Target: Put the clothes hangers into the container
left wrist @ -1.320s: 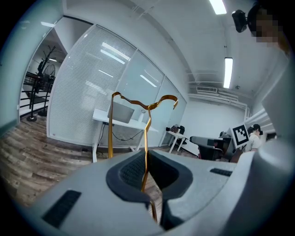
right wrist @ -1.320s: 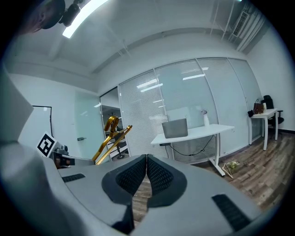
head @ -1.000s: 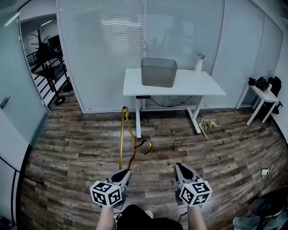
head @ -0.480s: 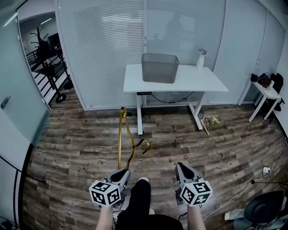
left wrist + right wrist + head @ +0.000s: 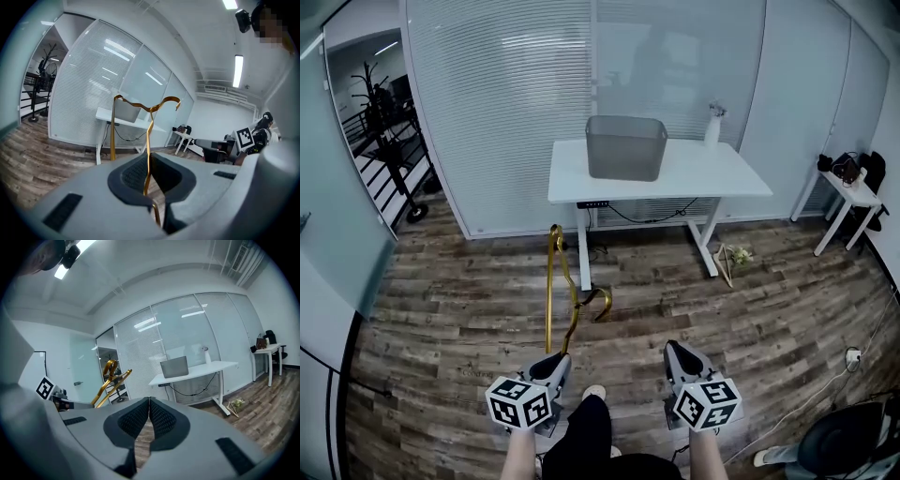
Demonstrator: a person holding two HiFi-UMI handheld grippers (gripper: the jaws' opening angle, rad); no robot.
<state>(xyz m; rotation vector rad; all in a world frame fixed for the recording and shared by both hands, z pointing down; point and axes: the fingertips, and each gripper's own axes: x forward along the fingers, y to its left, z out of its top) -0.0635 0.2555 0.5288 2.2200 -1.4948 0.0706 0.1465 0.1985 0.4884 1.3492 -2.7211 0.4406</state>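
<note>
The left gripper (image 5: 553,364) is clamped on the gold hanger (image 5: 549,291), whose long bar juts ahead of its fingers toward the container (image 5: 625,155), well apart on the table (image 5: 717,174) ahead and slightly right, while the right gripper (image 5: 679,354) beside it is closed on nothing.

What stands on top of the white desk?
On the white desk stand a grey container and a white bottle. The container's walls hide most of its inside.
</note>
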